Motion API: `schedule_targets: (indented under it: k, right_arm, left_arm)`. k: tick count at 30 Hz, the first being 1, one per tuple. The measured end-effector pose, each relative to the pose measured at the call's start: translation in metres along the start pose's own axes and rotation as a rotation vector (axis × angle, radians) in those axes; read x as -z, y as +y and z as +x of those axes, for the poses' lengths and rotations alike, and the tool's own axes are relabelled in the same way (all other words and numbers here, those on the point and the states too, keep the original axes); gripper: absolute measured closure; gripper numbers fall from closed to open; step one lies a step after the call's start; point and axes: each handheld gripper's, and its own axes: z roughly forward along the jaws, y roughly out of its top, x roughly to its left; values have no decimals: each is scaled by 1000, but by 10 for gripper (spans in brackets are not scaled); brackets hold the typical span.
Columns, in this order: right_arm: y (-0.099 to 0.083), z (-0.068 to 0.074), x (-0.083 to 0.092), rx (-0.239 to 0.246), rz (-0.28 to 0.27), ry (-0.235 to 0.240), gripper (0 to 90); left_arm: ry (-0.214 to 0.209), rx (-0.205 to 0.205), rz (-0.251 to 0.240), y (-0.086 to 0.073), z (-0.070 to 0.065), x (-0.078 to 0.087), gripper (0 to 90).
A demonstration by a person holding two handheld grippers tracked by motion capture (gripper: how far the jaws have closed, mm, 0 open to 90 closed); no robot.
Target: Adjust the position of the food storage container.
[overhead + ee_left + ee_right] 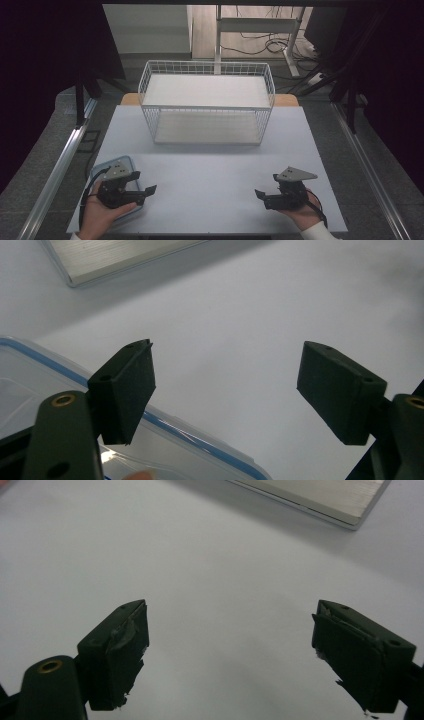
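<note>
High view: the left gripper point(134, 184) rests at the near left of the pale bench point(210, 170), directly over a clear plastic container point(127, 162) with a blue-rimmed lid, which lies flat at the bench's near left corner. The right gripper point(270, 189) sits at the near right, well apart from the container. A white wire basket point(207, 102) stands at the far middle of the bench with nothing visible inside it.

Left gripper view: the jaws stand wide apart with nothing between them. The container's lid point(165, 435) runs under the left jaw, its blue seal line crossing diagonally; the right jaw hangs over bare bench. The basket's floor edge point(115, 257) shows at the top.

Right gripper view: the jaws are likewise spread, holding nothing, over bare bench, with a corner of the basket point(320, 497) at upper right.

The container looks light, rigid and smooth, so probably slippery on its flat lid. A hold across a rim edge or short side, where the lid's lip gives the pads purchase, seems safer than pinching the glossy top.
</note>
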Motion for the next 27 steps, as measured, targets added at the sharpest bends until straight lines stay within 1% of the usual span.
schedule_targets:
  k: [3, 6, 8, 10, 12, 15, 18, 20, 21, 22, 24, 27]
  right_arm:
    - [0, 0, -1, 6, 1, 0, 160]
    - [-1, 1, -3, 11, 19, -5, 166]
    - [-1, 1, -3, 8, 20, -6, 168]
    - [-1, 1, -2, 3, 17, -10, 174]
    - [1, 3, -2, -10, 22, -21, 175]
    - [1, 6, -3, -3, 28, -22, 177]
    - [1, 7, -4, 1, 33, -21, 178]
    - [0, 8, -4, 2, 38, -23, 179]
    - [1, 7, -3, 1, 36, -24, 179]
    - [1, 7, -3, 1, 36, -24, 179]
    - [1, 6, -3, -2, 34, -26, 179]
    - [1, 4, -4, -10, 35, -28, 179]
  left_arm:
    - [-2, -3, 0, 1, 0, 0, 228]
    - [-6, -7, -5, 3, 0, 2, 227]
    - [-8, -9, -8, 4, 1, 2, 228]
    - [-10, -3, -12, 5, 2, 4, 228]
    - [-10, -5, -22, 8, 4, 9, 230]
    - [6, -3, -38, 10, 7, 19, 235]
    - [10, -2, -39, 9, 10, 22, 246]
    - [15, -4, -38, 8, 12, 26, 264]
    - [21, -1, -33, 7, 17, 30, 288]
    - [21, -1, -33, 7, 17, 30, 295]
    - [43, 4, -23, 5, 21, 35, 301]
    - [61, 9, -19, 0, 28, 47, 327]
